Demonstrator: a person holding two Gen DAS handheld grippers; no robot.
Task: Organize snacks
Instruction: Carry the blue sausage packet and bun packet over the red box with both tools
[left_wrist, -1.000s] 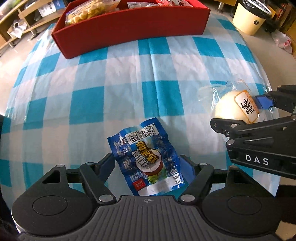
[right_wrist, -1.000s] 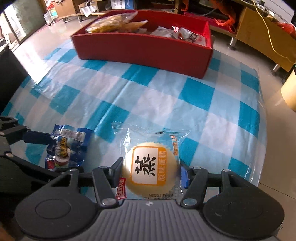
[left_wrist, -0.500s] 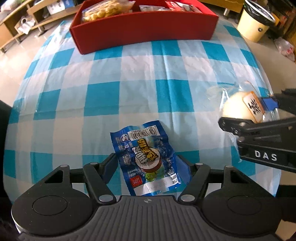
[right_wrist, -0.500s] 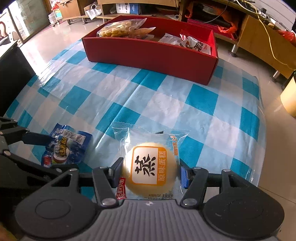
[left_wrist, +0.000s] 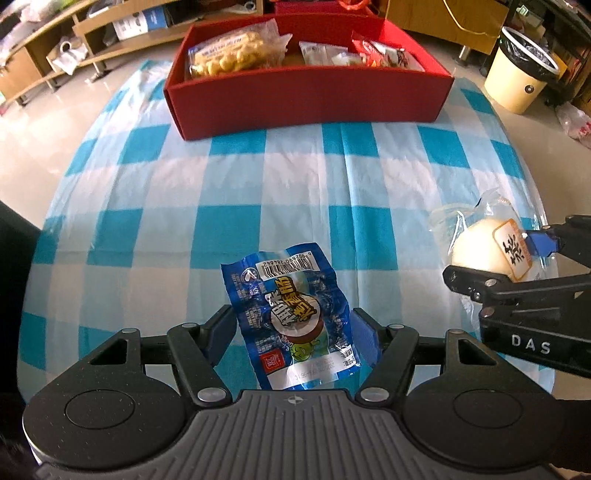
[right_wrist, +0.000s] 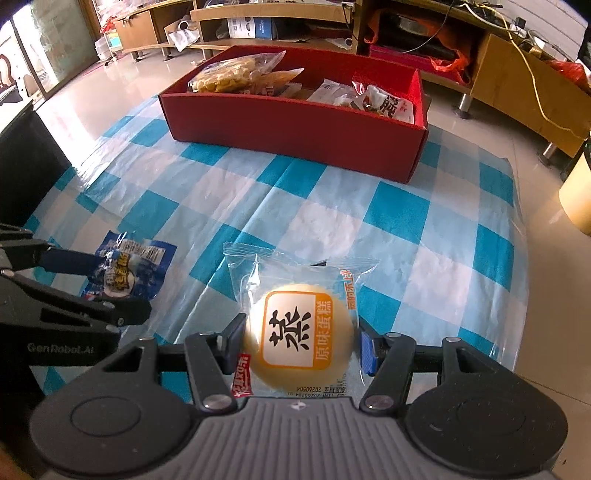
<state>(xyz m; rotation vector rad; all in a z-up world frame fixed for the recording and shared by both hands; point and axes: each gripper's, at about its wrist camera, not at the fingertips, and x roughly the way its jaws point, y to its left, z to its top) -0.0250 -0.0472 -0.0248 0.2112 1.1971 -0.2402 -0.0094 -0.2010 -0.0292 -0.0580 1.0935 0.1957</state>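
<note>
Now blue sausage packet (left_wrist: 293, 317) between left tongs (left_wrist: 293, 332), steamed cake (right_wrist: 299, 338) between right tongs (right_wrist: 301, 345).

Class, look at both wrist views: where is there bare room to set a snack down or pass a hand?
Bare checked cloth lies between the red box and the two held packets. Inside the box, a gap shows between the yellow snack bag and white packets; its ends are crowded.

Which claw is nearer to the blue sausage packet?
Left. The left claw grips the blue sausage packet itself; the right claw holds the steamed cake, off to its side.
</note>
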